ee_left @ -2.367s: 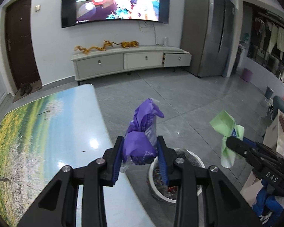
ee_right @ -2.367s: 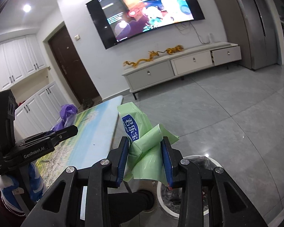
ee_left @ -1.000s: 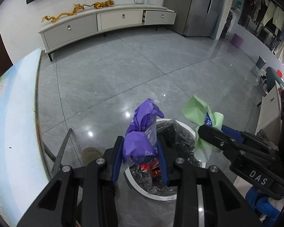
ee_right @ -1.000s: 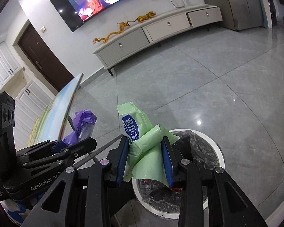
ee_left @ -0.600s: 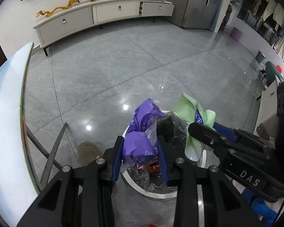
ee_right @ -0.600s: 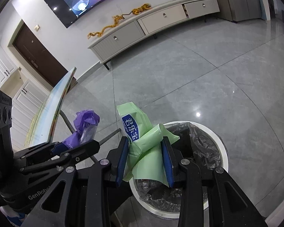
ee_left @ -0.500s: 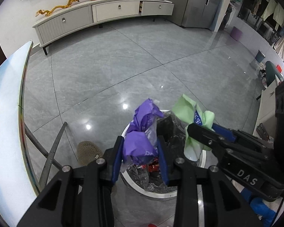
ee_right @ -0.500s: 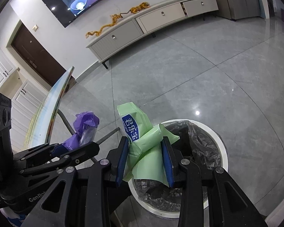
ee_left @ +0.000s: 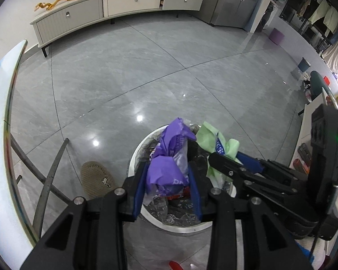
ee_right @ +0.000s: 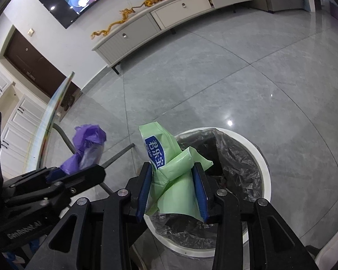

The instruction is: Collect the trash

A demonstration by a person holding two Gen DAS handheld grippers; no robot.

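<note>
Both grippers are clamped on trash, left point(ee_left: 166, 189) on the purple wrapper point(ee_left: 169, 157), right point(ee_right: 172, 191) on the green pack point(ee_right: 169, 164), bin point(ee_right: 264, 168) right below them.

Purple wrapper point(ee_left: 166, 157), green packet point(ee_right: 175, 175) with a blue label, white-rimmed bin point(ee_right: 264, 171) lined in black

Grey tiled floor point(ee_left: 128, 72): white bin point(ee_right: 262, 157), slipper point(ee_left: 97, 178).
</note>
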